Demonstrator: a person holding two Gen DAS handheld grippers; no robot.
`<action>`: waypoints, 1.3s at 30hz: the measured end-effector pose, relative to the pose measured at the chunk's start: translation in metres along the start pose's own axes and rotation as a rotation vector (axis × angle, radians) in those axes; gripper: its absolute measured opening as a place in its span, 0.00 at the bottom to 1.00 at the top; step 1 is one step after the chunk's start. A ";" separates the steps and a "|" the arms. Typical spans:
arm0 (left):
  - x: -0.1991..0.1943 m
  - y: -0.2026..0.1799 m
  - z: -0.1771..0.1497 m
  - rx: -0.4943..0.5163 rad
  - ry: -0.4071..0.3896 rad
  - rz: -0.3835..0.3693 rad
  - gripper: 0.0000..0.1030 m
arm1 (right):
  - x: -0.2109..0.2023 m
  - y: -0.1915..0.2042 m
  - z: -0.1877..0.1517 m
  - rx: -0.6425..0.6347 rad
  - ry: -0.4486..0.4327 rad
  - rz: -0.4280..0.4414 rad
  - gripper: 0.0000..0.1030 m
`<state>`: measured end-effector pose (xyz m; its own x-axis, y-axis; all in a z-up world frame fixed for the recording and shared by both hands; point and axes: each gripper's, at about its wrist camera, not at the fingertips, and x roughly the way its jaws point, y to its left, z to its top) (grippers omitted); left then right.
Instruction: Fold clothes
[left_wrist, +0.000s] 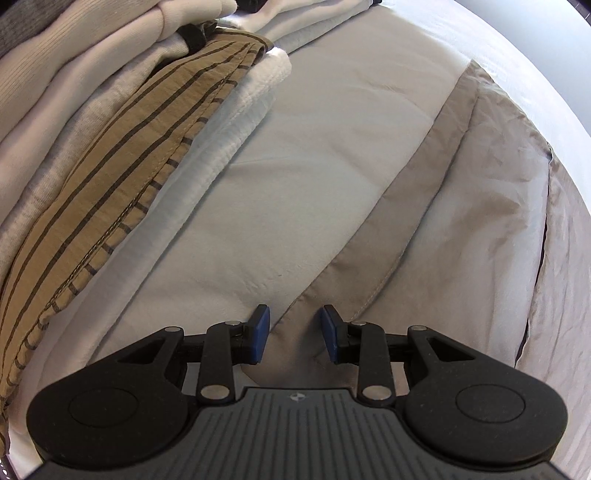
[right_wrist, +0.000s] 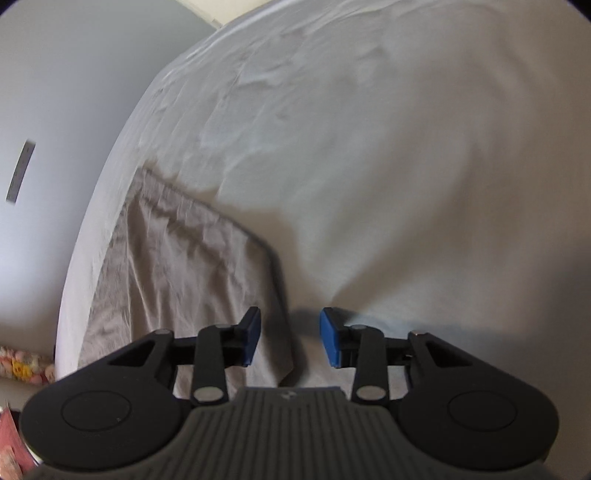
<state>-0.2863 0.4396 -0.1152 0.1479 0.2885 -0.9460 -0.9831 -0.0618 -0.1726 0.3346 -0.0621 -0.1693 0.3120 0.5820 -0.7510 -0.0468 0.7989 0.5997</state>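
A beige-grey garment (left_wrist: 461, 206) lies flat on the pale bed sheet (left_wrist: 314, 110), its darker hem band running diagonally. My left gripper (left_wrist: 294, 334) is open just above that band, nothing between its blue pads. In the right wrist view the same wrinkled garment (right_wrist: 177, 266) lies at lower left on the sheet (right_wrist: 369, 166). My right gripper (right_wrist: 290, 338) is open over the garment's right edge and corner, holding nothing.
A stack of folded clothes sits at upper left in the left wrist view: a tan striped piece (left_wrist: 122, 158), a white textured one (left_wrist: 240, 110) and cream ones (left_wrist: 55, 81). The bed's edge (right_wrist: 99, 192) curves along the left, with floor (right_wrist: 55, 92) beyond.
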 end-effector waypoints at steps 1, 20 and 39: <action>0.000 0.000 0.000 0.000 0.000 0.000 0.35 | 0.003 0.005 -0.001 -0.021 0.003 -0.005 0.18; 0.002 -0.004 0.001 0.014 -0.001 0.011 0.35 | 0.015 0.106 -0.012 -0.404 0.002 0.043 0.30; 0.004 0.000 0.004 0.004 0.001 -0.001 0.35 | 0.072 0.148 -0.032 -0.578 0.156 -0.165 0.48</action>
<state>-0.2864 0.4444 -0.1180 0.1492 0.2876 -0.9461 -0.9833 -0.0578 -0.1727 0.3201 0.1027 -0.1437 0.2190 0.4243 -0.8786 -0.5294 0.8081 0.2583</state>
